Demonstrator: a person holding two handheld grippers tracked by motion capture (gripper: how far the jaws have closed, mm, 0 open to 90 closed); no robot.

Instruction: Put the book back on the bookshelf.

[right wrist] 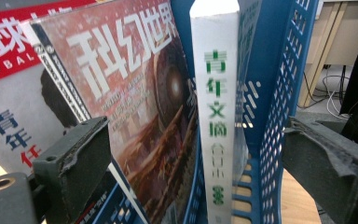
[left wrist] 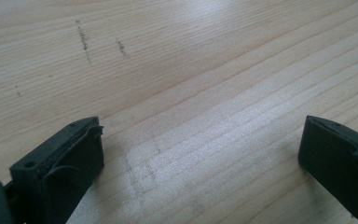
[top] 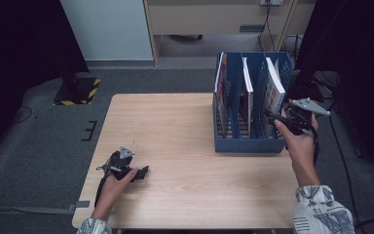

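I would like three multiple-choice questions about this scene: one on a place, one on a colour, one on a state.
1. Where on the table does the rack stand?
A. right side
B. left side
C. near edge, centre

2. What colour is the rack?
A. red
B. blue
C. white

3. How are the jaws of the left gripper?
A. shut on a book
B. shut on nothing
C. open over bare wood

Answers:
1. A, the high view shows it near the right hand.
2. B, its walls are blue.
3. C, the left gripper view shows wood between the jaws.
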